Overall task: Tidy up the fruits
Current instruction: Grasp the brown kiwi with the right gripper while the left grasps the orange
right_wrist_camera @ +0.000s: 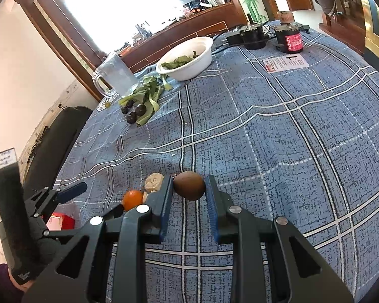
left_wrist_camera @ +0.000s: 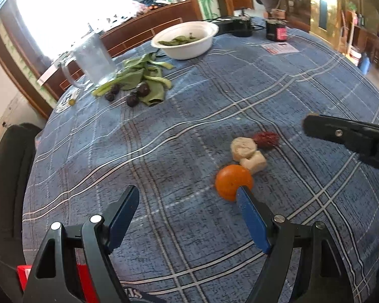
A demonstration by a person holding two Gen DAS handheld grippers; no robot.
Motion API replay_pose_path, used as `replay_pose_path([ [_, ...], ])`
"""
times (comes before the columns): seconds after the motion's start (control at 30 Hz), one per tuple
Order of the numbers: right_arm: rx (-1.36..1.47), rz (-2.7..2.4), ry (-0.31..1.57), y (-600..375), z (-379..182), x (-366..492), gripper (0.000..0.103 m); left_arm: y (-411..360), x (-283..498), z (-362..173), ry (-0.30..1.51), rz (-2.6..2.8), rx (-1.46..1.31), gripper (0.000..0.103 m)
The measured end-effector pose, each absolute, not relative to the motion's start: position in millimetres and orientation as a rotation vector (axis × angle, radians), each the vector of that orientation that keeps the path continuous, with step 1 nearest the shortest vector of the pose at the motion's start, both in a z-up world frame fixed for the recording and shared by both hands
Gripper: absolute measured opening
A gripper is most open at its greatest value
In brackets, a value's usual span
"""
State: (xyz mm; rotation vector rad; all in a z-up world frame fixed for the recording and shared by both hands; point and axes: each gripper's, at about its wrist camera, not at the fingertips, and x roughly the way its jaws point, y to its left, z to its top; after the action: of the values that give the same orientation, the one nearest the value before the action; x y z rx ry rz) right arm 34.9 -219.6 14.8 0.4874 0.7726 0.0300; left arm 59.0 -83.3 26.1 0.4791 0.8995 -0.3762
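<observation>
An orange (left_wrist_camera: 233, 181) lies on the blue checked tablecloth (left_wrist_camera: 189, 131), next to two pale banana pieces (left_wrist_camera: 243, 149) and a red spiky rambutan (left_wrist_camera: 267, 139). My left gripper (left_wrist_camera: 188, 199) is open and empty, its right finger just in front of the orange. My right gripper (right_wrist_camera: 188, 185) is shut on a brown round fruit (right_wrist_camera: 189, 185), held just above the cloth beside the banana pieces (right_wrist_camera: 154, 181) and the orange (right_wrist_camera: 132, 199). The right gripper also shows in the left wrist view (left_wrist_camera: 341, 136). Several dark plums (left_wrist_camera: 136, 94) lie far left among green leaves.
A white bowl (left_wrist_camera: 187, 39) with greens stands at the back. A glass mug (left_wrist_camera: 93, 59) and loose green leaves (left_wrist_camera: 144, 75) sit at the far left. Black devices (left_wrist_camera: 275, 29) and a leaflet (left_wrist_camera: 279, 48) are at the back. A black chair (left_wrist_camera: 7, 176) stands left of the table.
</observation>
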Motion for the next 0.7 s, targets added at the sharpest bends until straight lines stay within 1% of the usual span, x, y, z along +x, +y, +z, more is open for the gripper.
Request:
replay_pose_path([
  [0.33,0.477,0.021,0.791,-218,11,36,0.028,-97,57,21,0.917,-0.458,0.474,0.079],
  [0.5,0.475,0.025,0.794,-216,11,36,0.028,-100,67,13,0.959,-0.479,0.43,0.079],
  [0.67,0.476,0.023,0.8,-216,10,37,0.028,-97,76,10,0.979,-0.484,0.382,0.07],
  [0.7,0.476,0.025,0.801,-216,9,38,0.028,-98,75,9,0.978,-0.485,0.38,0.066],
])
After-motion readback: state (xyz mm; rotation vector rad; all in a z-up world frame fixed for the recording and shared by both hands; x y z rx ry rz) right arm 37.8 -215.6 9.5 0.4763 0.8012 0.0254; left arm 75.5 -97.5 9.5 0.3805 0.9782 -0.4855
